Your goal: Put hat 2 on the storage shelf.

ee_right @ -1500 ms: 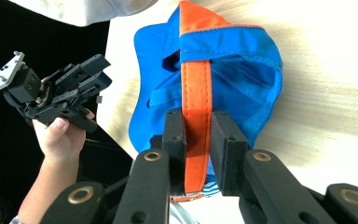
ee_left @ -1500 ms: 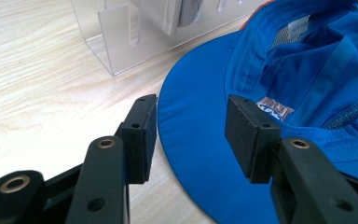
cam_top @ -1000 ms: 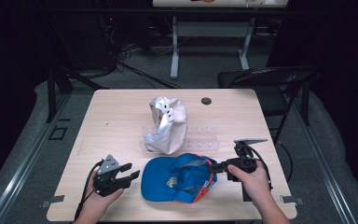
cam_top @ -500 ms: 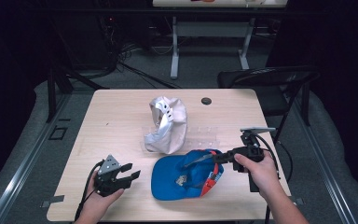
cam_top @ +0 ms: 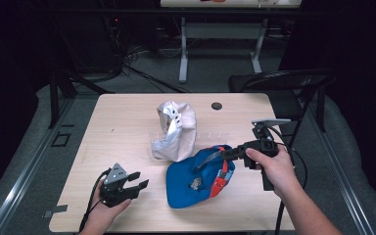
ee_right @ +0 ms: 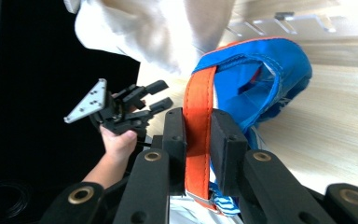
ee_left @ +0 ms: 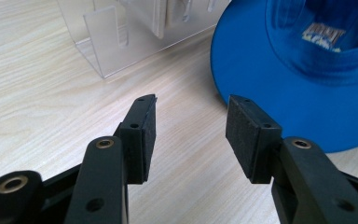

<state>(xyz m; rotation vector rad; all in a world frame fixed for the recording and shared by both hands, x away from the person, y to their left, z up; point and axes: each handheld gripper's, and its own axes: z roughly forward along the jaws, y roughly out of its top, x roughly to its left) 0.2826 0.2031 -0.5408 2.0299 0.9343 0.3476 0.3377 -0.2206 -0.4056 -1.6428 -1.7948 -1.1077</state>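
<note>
My right hand-held gripper (ee_right: 198,140) pinches the cap's orange strap (ee_right: 198,135) to lift the blue cap (cam_top: 196,178) off the tabletop (cam_top: 127,122); my left hand-held gripper (ee_left: 191,128) waits, spread and empty.

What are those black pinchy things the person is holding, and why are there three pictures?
Those are hand-held claws: a person squeezes one in each hand to grab things, a bit like tongs. One picture comes from a camera high above the light wooden table. The other two come from little cameras riding on each claw, looking along its two black jaws.

On the table lie a blue fabric cap with an orange strap, a crumpled white cap and a clear plastic rack. A small dark round thing sits near the far edge; I cannot tell what it is.

The right claw is shut on the orange strap and holds that side of the blue cap up. The left claw is open with nothing between its jaws, resting near the cap's brim.
</note>
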